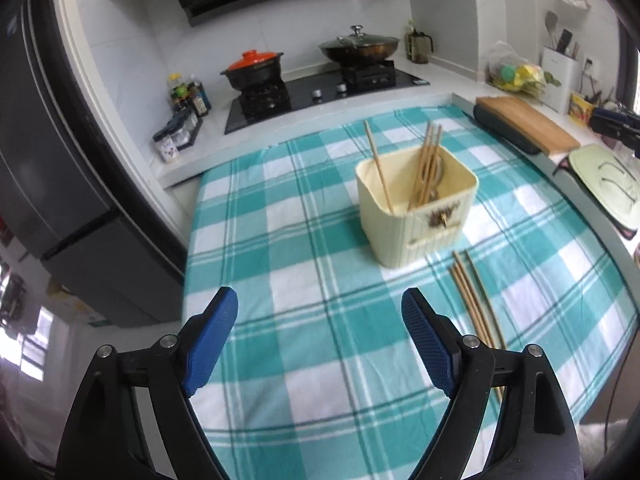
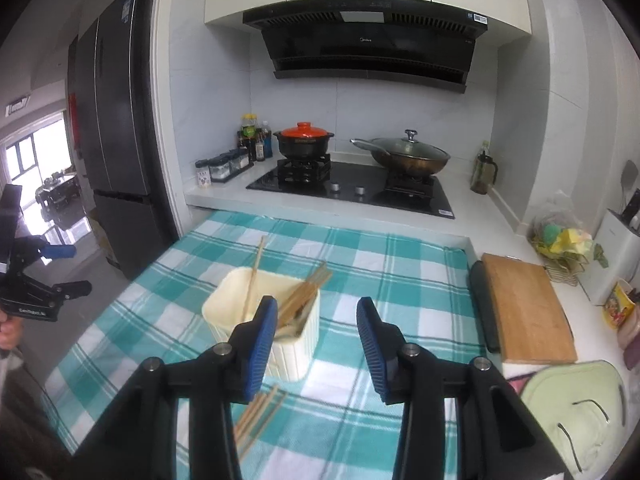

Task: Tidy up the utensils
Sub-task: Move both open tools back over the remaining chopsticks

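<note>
Cream utensil holder (image 1: pixel 416 212) right of frame centre on checked tablecloth (image 1: pixel 280 240), chopsticks inside (image 1: pixel 430 160). Loose chopsticks (image 1: pixel 474 304) lie lower right. Left gripper (image 1: pixel 320 312) jaws wide apart, empty. Right gripper (image 2: pixel 317 320) jaws apart, empty.

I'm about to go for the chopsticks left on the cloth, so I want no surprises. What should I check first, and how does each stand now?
1. Left gripper open, nothing between the jaws: ok.
2. Right gripper open and empty: ok.
3. Loose chopsticks lying flat on the checked cloth, unobstructed: ok.
4. Cream holder upright, with room inside: ok.
5. Exact count of loose chopsticks: cannot tell, blurred.
</note>
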A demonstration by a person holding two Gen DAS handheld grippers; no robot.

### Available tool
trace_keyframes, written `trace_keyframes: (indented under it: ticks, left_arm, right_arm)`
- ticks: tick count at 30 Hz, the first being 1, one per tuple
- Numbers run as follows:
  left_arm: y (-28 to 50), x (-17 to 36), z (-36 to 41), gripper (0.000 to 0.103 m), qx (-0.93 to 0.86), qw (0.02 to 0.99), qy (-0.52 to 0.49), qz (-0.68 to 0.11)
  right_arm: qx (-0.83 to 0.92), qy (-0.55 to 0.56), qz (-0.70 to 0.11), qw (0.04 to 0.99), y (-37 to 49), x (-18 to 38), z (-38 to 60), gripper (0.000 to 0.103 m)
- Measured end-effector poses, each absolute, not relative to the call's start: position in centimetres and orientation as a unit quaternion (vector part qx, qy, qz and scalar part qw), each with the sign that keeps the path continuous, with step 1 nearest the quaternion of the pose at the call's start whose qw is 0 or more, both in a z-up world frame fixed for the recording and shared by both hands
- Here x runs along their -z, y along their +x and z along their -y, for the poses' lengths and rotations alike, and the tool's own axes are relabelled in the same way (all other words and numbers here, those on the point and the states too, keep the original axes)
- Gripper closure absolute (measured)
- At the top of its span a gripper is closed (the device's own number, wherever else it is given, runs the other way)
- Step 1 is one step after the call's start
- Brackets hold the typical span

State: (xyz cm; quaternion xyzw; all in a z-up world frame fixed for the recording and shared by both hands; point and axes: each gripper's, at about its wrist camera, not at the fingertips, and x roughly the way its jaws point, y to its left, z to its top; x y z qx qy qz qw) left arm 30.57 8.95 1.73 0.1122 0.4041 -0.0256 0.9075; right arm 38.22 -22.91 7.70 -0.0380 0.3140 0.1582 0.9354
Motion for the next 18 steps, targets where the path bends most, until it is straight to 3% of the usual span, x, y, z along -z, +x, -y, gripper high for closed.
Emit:
trace_keyframes:
  ticks: [4, 12, 18]
  left_arm:
    - [26.5, 4.0, -7.5, 0.018, 0.049, 0.902, 0.051, -0.426]
    - [24.9, 12.7, -2.9, 0.018, 0.055, 0.887, -0.044, -0.457]
    - [27.0, 13.9, -0.5, 0.018, 0.058, 0.894, -0.055, -0.442]
  right_arm:
    - [-0.117, -0.058, -0.342, 0.931, 33.6, -2.5, 24.2, 0.061]
    - [-0.104, 0.012, -0.422, 0.900, 26.0, 11.9, 22.5, 0.061]
    - [-0.105, 0.017, -0.421, 0.901, 24.3, 14.5, 20.9, 0.061]
